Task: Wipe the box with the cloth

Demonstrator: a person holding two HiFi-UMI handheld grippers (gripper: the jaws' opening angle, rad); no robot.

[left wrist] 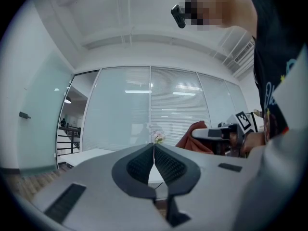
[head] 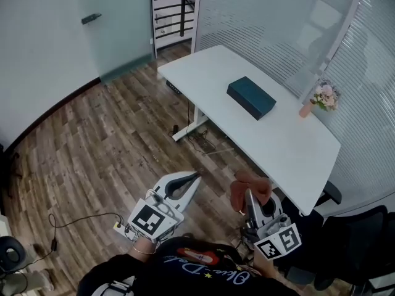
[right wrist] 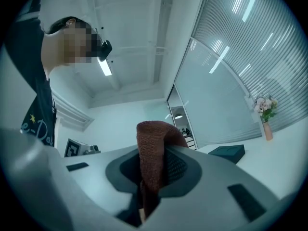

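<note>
Right gripper (right wrist: 155,170) is pinching the cloth (right wrist: 150,141) tight; left gripper (left wrist: 154,153) is hanging closed, empty; box (head: 251,97) is sitting on the table (head: 290,147), well apart.

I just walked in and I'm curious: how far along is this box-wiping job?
Done: the cloth is clamped in the right gripper. In hand: only the approach. Both grippers are over the floor, short of the table, and the left gripper is shut and empty. Left: reaching the dark box lying on the table and wiping it, as nothing touches it yet.
</note>
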